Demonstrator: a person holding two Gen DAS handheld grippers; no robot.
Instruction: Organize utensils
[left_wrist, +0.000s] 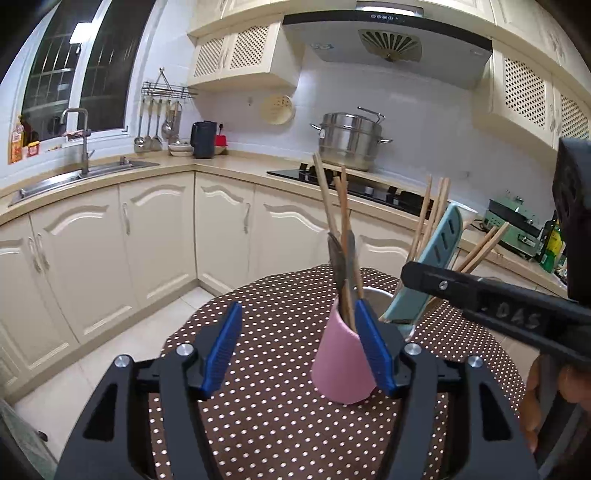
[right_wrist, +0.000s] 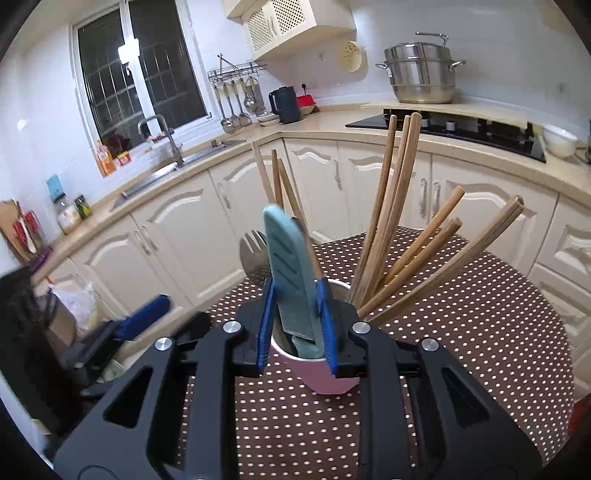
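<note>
Both claws work over the dotted tabletop (right_wrist: 480, 350). Right gripper (right_wrist: 295, 325) pinches the pale blue knife (right_wrist: 291, 273) between its blue pads, the lower end already inside a pink cup (right_wrist: 325, 380) near the middle of the tabletop. Left gripper (left_wrist: 299, 347) is spread, its right pad just beside another pink cup (left_wrist: 340, 365) that holds three chopsticks (left_wrist: 341, 229) and a grey utensil, but it grips nothing. More chopsticks (right_wrist: 402, 236) fan out of the cup by the knife. I judge the step is dropping the knife into its cup. Next, the right pads should open only when the knife rests on the bottom, otherwise the cup may tip
</note>
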